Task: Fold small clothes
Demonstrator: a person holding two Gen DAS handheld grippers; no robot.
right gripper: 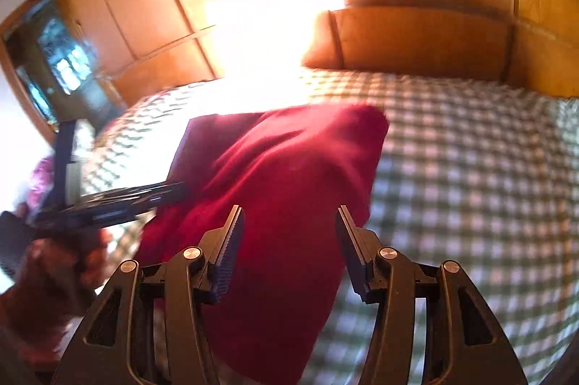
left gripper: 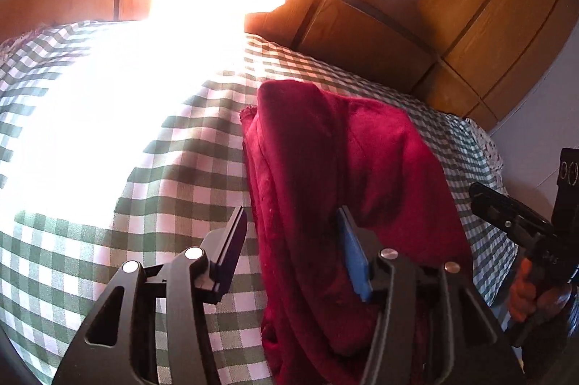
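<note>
A dark red garment (left gripper: pixel 347 189) lies folded in a bundle on the bed's green-checked cover (left gripper: pixel 173 168), toward five o'clock in the left wrist view. The left gripper (left gripper: pixel 289 222) hangs over its near edge, jaws parted — cloth between them, neither pad pressing. The right gripper (right gripper: pixel 289 222) hovers above the garment's lower part, jaws wide — holding nothing.

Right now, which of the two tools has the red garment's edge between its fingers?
The left tool: the folded red garment has its left edge in the open gap. The right tool hovers open above the cloth's middle.
</note>
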